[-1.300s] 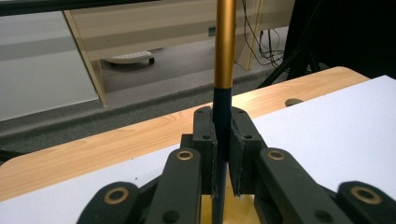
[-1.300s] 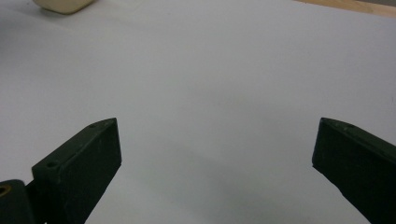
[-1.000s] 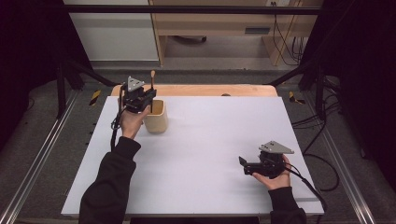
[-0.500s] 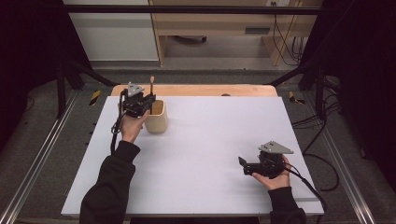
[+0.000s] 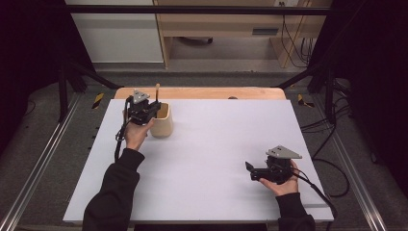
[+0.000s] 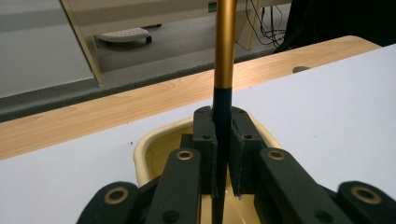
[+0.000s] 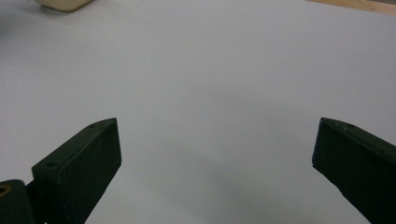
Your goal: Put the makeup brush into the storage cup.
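Gold-and-black stick (image 6: 223, 70) upright, pinched by left gripper (image 6: 223, 154) over cream cup (image 5: 161, 120). Right gripper (image 7: 217, 154) spread wide, low over white worktop (image 5: 221, 144).

floor (image 5: 57, 159): grey | wooden cabinet (image 5: 216, 24): rear | black frame rails (image 5: 202, 9) | cables (image 5: 293, 43)

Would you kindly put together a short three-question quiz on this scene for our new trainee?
1. What does the left hand-held gripper clamp?
2. True or false: the right hand-held gripper has its jaws wide apart with nothing between them.
3. The cream cup stands: A) near the left hand-held gripper, B) beside the right hand-held gripper, C) off the white table.

Key: 1. A slim pen, gold above and dark below, held upright over the cup. 2. True. 3. A.
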The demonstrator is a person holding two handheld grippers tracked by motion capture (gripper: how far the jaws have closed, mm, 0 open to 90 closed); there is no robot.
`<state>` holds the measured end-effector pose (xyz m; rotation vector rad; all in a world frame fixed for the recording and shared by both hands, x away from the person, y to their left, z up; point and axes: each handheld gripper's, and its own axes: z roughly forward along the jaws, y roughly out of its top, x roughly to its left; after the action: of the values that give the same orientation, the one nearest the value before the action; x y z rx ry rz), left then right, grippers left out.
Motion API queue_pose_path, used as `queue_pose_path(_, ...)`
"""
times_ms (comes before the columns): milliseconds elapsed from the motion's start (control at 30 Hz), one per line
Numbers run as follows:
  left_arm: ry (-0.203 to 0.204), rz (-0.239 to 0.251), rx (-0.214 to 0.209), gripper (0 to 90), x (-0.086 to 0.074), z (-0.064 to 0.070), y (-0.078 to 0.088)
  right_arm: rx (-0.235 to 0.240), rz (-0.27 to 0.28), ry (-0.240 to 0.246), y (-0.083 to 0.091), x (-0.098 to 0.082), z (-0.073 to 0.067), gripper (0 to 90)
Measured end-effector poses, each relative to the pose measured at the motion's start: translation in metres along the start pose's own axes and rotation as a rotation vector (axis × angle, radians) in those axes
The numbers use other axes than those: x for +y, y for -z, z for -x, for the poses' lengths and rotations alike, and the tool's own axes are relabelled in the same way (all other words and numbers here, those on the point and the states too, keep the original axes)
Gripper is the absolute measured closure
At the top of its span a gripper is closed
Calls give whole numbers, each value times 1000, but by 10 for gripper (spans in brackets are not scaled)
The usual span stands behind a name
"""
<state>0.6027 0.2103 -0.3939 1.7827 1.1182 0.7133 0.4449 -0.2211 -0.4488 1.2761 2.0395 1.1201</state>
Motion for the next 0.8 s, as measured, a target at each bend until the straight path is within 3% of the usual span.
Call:
queue_pose_path(633,-3,-37,1,814,-13,2,-4,-1,1,3,0,0,0,17)
queue_pose_path(800,0,-34,-6,756,-13,2,-3,-3,2,6,0,0,0,17)
